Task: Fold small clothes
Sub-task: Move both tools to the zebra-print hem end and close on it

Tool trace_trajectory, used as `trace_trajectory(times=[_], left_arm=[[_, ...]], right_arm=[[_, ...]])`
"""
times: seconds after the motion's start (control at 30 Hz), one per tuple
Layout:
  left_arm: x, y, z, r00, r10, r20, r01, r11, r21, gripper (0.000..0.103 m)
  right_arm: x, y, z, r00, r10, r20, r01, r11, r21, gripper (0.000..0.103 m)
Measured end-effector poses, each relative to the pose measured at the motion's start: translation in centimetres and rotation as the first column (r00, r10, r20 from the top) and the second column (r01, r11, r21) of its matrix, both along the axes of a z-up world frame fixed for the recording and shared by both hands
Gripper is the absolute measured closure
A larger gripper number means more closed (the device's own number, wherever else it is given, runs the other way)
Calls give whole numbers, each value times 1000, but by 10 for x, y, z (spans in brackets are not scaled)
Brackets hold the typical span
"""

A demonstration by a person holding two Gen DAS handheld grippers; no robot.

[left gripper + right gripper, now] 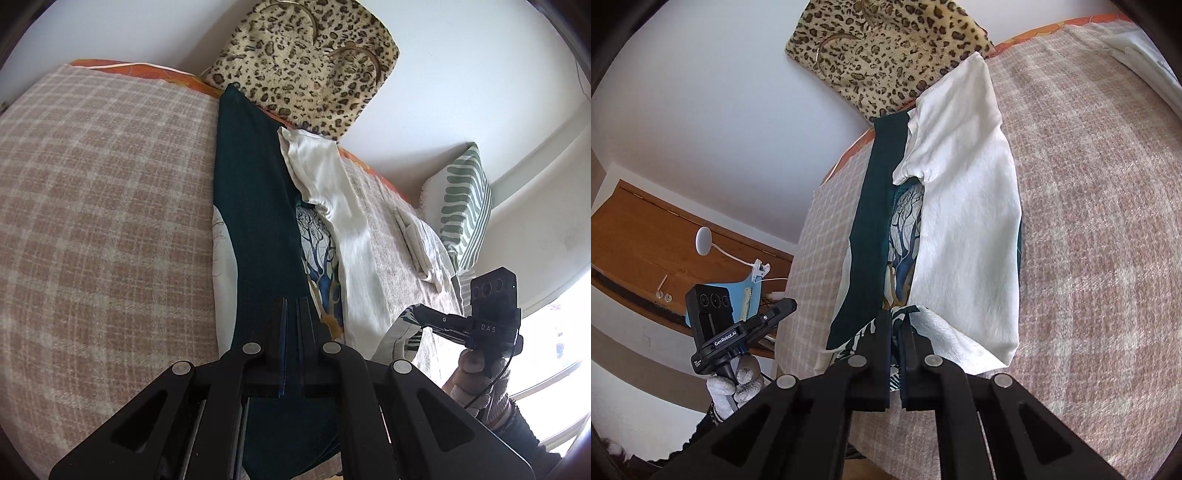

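A bed covered by a pink-and-cream checked blanket is filling both views, with an orange sheet edge showing at its far side against a white wall. A leopard-print pillow is leaning on that wall at the head of the bed, and it serves as the landmark here.

Running from just below the leopard-print pillow toward the cameras, a dark green garment with white panels and a blue tree print is lying lengthwise on the blanket. The left claw is pinching the near dark green edge, its jaws closed on the cloth. The right claw is closed on the near printed-and-white edge of the same garment; in the left wrist view that cloth is hanging lifted from its tips.

Farther from the leopard-print pillow, along the same wall, a green-striped cushion is standing on its edge, and a small folded pale cloth is lying on the blanket beside it.

On the opposite side of the pillow, off the bed, a wooden door, a white clip lamp and a light blue object are showing. Gloved hands are holding both handles.
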State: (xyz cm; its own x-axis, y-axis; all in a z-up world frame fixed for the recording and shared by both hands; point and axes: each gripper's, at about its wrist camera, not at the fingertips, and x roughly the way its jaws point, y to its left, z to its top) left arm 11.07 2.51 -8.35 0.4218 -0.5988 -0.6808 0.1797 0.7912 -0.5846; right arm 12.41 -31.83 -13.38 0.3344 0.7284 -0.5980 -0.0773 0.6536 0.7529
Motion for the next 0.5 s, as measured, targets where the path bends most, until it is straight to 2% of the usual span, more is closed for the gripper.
trace_trajectory(times=[0.2,0.27,0.33,0.5], left_arm=[[-14,19,-15,995,-7,-98,8,1000,12,100],[-26,23,-23,987,-14,-157,17,1000,13,91],[-39,27,-33,976,-18,-217,14,1000,-19,79],[-71,21,-46,958,-46,-283,34,998,-45,77]], right_arm=[[-3,1,-12,999,24,-34,-24,1000,17,102],[-9,2,-13,999,31,-40,-31,999,9,102],[-15,1,-14,999,30,-44,-30,1000,-2,102],[-37,-7,-17,997,25,-67,-26,1000,-12,102]])
